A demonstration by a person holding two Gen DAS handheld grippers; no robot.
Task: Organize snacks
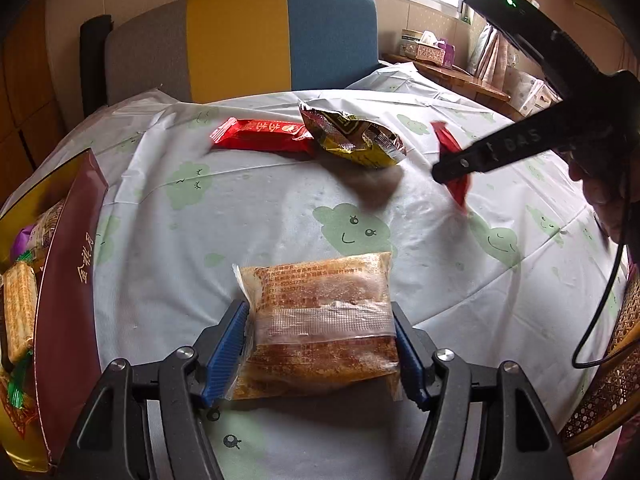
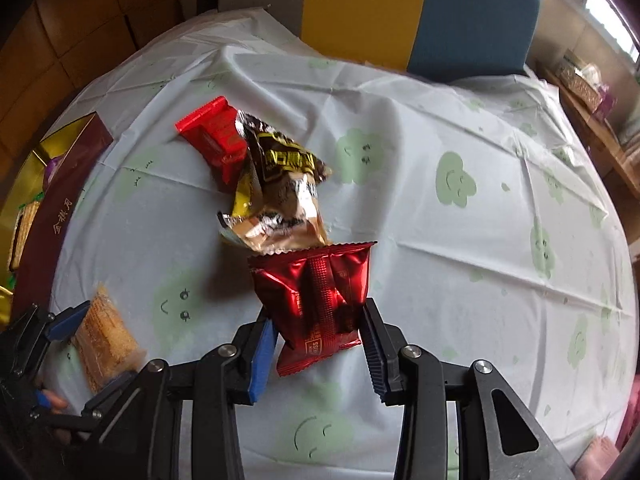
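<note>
Left gripper [image 1: 320, 344] at six o'clock, blue pads pressed on both sides of a clear-wrapped brown pastry packet [image 1: 320, 320] on the cloud-print tablecloth [image 1: 240, 216]. At twelve o'clock, a red wafer packet [image 1: 260, 136] touching a yellow-and-black foil bag [image 1: 352, 136]. At two o'clock, right gripper [image 1: 460, 168] over a dark red packet [image 1: 456, 188]. At nine o'clock, a maroon gift box [image 1: 68, 288] holding wrapped biscuits [image 1: 20, 308].

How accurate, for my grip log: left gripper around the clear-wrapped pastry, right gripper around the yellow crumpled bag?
One slip: the right wrist view shows the right gripper around the dark red foil packet; the yellow crumpled bag lies beyond it.
</note>
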